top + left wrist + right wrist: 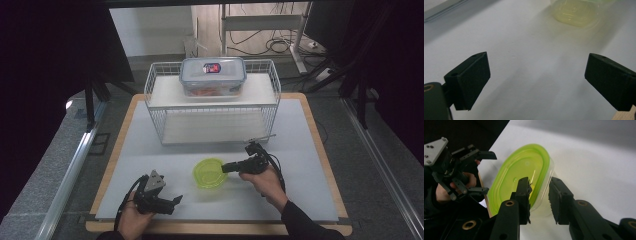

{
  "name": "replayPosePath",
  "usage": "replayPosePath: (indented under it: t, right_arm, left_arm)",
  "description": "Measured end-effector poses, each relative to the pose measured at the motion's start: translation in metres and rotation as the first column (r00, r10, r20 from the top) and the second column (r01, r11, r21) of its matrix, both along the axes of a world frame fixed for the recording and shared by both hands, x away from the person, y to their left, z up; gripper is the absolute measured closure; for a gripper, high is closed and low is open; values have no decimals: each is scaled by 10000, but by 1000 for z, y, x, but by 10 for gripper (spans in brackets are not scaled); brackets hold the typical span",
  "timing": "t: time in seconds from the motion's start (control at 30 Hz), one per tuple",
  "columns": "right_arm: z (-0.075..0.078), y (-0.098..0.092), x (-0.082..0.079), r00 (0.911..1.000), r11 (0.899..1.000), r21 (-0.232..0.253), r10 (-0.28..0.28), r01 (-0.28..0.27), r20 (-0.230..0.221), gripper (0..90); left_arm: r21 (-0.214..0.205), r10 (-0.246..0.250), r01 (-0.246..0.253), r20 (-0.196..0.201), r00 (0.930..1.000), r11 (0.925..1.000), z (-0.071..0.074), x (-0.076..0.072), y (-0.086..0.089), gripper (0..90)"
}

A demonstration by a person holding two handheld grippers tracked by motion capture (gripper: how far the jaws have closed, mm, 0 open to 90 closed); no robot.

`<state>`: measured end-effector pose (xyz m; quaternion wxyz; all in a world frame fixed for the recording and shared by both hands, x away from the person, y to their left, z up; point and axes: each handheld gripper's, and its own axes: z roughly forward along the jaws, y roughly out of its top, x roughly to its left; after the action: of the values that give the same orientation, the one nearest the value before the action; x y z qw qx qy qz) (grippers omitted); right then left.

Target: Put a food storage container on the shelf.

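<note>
green-lidded container [524,177], its near rim between right tool's [539,195] jaws

Right gripper [539,195] straddling the near rim of a lime-lidded clear container [524,173] — one jaw over the lid, one outside the wall, white desk [594,165] beneath, left gripper [484,173] beyond — jaws apart.

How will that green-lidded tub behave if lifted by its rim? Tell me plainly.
The tub looks empty and thin-walled, so probably light. Its glossy plastic may slip between the right tongs astride its rim. Gripped at one edge, it would likely tilt and flex.
</note>
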<state>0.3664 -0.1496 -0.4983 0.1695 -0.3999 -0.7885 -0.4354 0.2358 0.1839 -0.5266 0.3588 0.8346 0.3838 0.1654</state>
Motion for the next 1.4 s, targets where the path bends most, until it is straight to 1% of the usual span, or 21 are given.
replayPosePath:
  t: [0.13,0.27,0.3,0.37,0.47,0.53,0.57,0.6,0.63,0.67,0.7,0.73,0.8,0.83,0.87,1.13,1.27,1.3,1.33,1.4]
  right_arm:
    - [2,4,4,10000,10000,40,-12,11,67,675]
    - [0,8,11,10000,10000,-54,-69,69,65,653]
    - [-1,8,13,10000,10000,-6,-79,79,18,652]
    - [-3,10,16,9998,9999,135,-34,37,-220,652]
    - [-7,13,19,9994,9999,70,110,-107,-336,663]
    - [-8,15,21,9990,9998,174,146,-138,-428,661]
    - [-8,16,22,9990,9997,165,161,-154,-422,665]
    - [-8,18,24,9987,9997,187,179,-171,-472,688]
    - [-8,18,24,9987,9997,187,179,-171,-472,688]
    - [-8,17,27,9979,9993,340,192,-171,-621,748]
    - [-8,17,27,9979,9993,340,192,-171,-621,748]
    - [-8,16,28,9979,9994,287,212,-194,-620,790]
    - [-9,15,28,9976,9993,302,222,-203,-650,795]
    - [-10,14,28,9967,9990,393,258,-229,-769,798]
    - [-10,13,28,9965,9988,421,267,-235,-791,801]
    - [-4,9,20,9976,9996,284,79,-60,-681,811]
    - [3,3,18,9974,9980,622,-46,91,-725,812]
    - [6,1,18,9973,9974,706,-89,140,-728,811]
    - [12,-2,17,9976,9962,853,-105,163,-689,811]
    - [15,-3,17,9976,9960,875,-89,149,-686,812]
  left_arm:
    - [27,-13,13,-25,10000,10000,0,0,0,60]
    - [32,-21,21,-26,10000,10000,0,0,0,60]
    - [28,-17,17,-37,10000,10000,-1,0,0,60]
    - [38,-25,26,-50,10000,10000,-1,0,-1,60]
    - [35,-33,33,-83,10000,10000,-1,0,-1,60]
    - [66,-45,45,-103,9999,10000,-1,0,-1,60]
    - [109,-63,64,-103,9999,9999,-1,0,-1,60]
    - [104,-70,71,-103,9999,9999,-1,0,-1,60]
    - [81,-62,62,-97,9999,9999,-1,0,-1,60]
    - [72,-57,58,-96,9999,10000,-1,0,-1,60]
    - [94,-68,69,-104,9999,9999,-1,0,-1,60]
    - [100,-73,74,-108,9999,9999,-1,0,-1,60]
    - [111,-83,84,-120,9999,9999,-1,0,-1,60]
    - [111,-86,88,-118,9999,9999,-2,0,-1,60]
    - [117,-91,92,-121,9999,9999,-2,0,-1,61]
    - [147,-84,86,-132,9999,9999,-2,0,-2,61]
    - [164,-83,85,-121,9999,9998,-2,0,-2,61]
    - [155,-76,78,-118,9999,9998,-2,0,-2,61]
    - [156,-69,71,-113,9999,9999,-2,0,-2,61]
    - [164,-54,56,-90,9999,9998,-1,1,-2,61]
